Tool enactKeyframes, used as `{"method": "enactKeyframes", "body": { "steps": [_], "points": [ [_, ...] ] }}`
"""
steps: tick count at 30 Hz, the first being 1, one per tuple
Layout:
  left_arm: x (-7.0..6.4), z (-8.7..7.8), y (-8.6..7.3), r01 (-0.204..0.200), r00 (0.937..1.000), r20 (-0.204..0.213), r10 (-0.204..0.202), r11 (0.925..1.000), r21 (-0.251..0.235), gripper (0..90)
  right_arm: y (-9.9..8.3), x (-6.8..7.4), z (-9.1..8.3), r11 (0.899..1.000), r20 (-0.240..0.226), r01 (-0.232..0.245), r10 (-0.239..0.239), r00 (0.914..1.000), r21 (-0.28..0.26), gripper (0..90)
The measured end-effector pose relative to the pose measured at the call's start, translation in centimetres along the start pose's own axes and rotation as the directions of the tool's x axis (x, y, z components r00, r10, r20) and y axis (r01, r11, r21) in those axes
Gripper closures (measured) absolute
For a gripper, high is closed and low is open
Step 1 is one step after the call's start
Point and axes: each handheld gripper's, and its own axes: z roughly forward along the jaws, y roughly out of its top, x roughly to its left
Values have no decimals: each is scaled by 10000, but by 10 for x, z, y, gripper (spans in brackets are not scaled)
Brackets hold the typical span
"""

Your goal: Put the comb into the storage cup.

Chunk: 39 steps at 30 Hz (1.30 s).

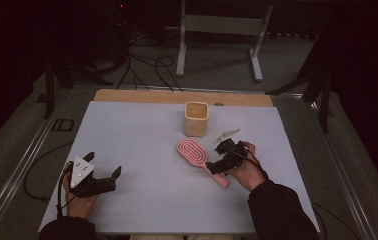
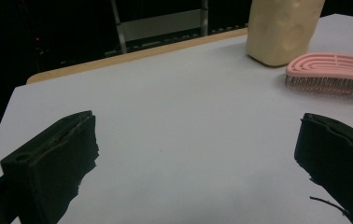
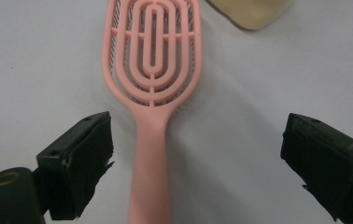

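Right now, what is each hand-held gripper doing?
Left hand-held gripper: open, holding nothing, over bare table.
Right hand-held gripper: open, jaws either side of the pink hairbrush handle, not gripping it.

Pink hairbrush; cream-yellow cup; black tongs; pale grey-white table.

A beige cup stands upright on the white table, metal frame dimly behind.

The pink hairbrush looks like smooth matt plastic; the cream cup matt, dimpled; the surface smooth, matt.
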Motion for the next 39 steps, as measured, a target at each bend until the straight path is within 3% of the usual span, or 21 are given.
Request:
{"method": "enactKeyframes", "body": {
  "steps": [20,39],
  "points": [
    [0,1,0,-26,10000,14,26,10000,28,0,5,9,25,9947,-193,209,-191,9996,1005,95],
    [-1,2,0,-64,10000,44,63,9999,89,0,10,16,44,9830,-519,269,-177,9985,1816,187]
  ]
}}
